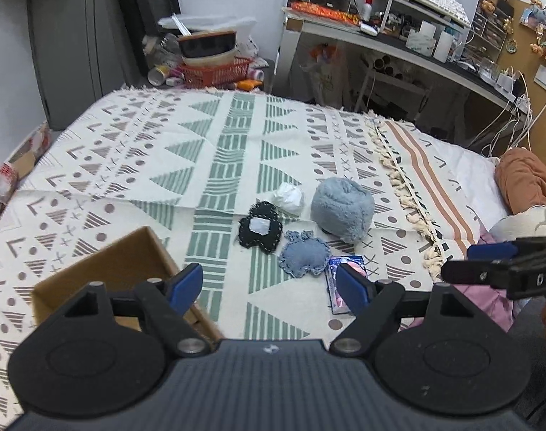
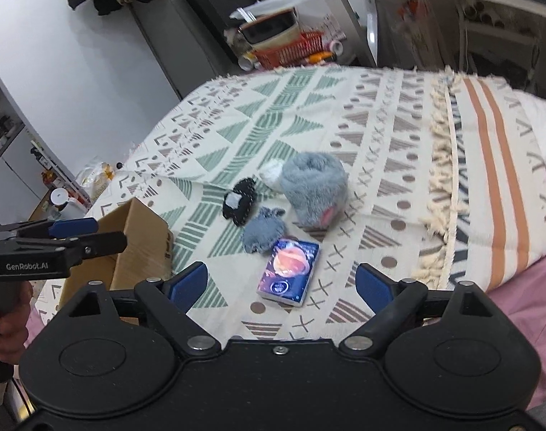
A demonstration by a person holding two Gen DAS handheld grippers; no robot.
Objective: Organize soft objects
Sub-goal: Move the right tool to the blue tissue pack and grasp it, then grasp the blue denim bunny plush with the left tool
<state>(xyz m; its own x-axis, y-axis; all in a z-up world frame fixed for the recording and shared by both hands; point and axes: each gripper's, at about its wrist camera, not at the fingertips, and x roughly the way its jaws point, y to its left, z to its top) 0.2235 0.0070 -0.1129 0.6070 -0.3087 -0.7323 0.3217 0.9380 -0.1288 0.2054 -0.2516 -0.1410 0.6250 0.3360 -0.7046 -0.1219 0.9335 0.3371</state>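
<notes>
Partly hidden white wad (image 2: pixel 271 174) behind grey plush (image 2: pixel 314 188) on patterned bedspread (image 1: pixel 237 136); both grippers (image 1: pixel 269 283) (image 2: pixel 281 283) gape wide, holding nothing.

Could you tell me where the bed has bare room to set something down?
The blanket is free beyond the black pad and left of it, above the box. The strip between the plush and the tassel fringe is narrow. Around the pad, blue pad and pack it is crowded.

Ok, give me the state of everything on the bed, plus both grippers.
left gripper: open, empty
right gripper: open, empty
cardboard box: open top, on bed
grey plush: on blanket, loose
black patch toy: lying flat
blue denim toy: lying flat
white wad: crumpled
printed packet: lying flat
</notes>
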